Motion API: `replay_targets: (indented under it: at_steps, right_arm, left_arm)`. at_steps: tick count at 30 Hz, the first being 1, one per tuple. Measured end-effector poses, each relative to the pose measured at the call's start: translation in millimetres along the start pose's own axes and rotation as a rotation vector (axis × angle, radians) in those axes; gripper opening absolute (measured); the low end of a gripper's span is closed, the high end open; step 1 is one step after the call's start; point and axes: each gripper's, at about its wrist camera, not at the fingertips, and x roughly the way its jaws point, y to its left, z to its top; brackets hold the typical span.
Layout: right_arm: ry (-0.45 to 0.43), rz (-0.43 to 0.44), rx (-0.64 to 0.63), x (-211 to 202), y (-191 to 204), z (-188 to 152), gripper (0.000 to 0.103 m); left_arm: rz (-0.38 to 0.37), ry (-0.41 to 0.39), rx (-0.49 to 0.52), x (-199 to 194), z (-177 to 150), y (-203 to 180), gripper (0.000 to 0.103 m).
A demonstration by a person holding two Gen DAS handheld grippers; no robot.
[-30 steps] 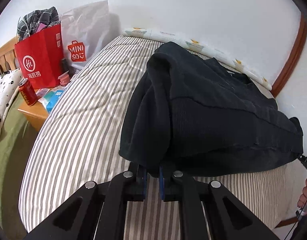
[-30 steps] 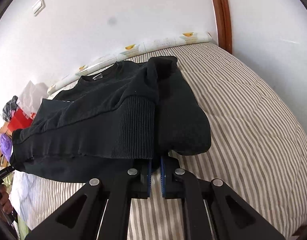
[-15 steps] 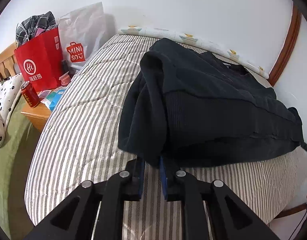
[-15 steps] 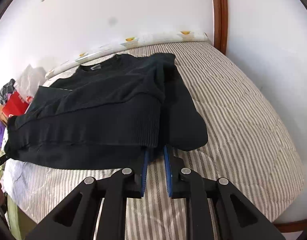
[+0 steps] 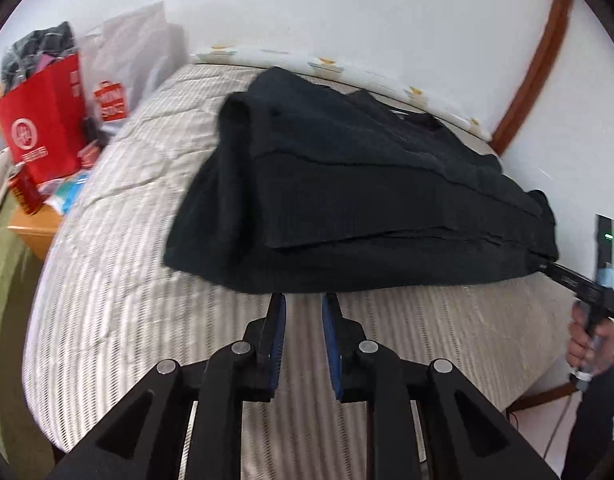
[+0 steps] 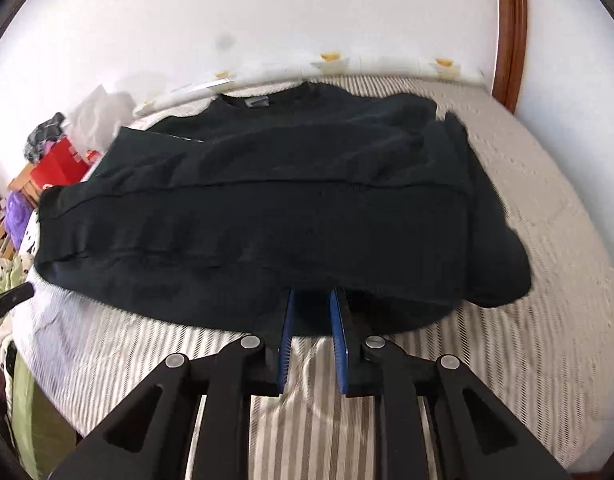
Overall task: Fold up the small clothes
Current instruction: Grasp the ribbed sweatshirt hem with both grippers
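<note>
Sweater (image 5: 347, 200) first — both tools sit right at its near hem. The left gripper (image 5: 303, 304) has just been opening, jaws slightly spread with only striped bedding between them. The right gripper (image 6: 315, 300) stands parted too, its tips at the hem edge, pinching nothing that I can see. Beyond them the black knit lies on the bed (image 5: 107, 240), sleeves folded in. It looks soft, thick and fairly heavy — it would sag from one point, so I'd grab the ribbed hem corners.
</note>
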Motion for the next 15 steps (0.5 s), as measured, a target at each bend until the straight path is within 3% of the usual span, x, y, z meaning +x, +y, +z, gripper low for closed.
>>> replay_targets:
  at_steps: [6, 9, 15]
  right_arm:
    - [-0.064, -0.034, 0.013, -9, -5, 6, 0.017]
    - [-0.039, -0.045, 0.028, 0, -10, 9, 0.017]
    - [-0.061, -0.059, 0.029, 4, -8, 13, 0.017]
  left_arm:
    - [-0.040, 0.015, 0.017, 19, 15, -12, 0.018]
    - [-0.080, 0.045, 0.011, 32, 23, -17, 0.018]
    - [-0.077, 0.043, 0.035, 43, 35, -27, 0.018]
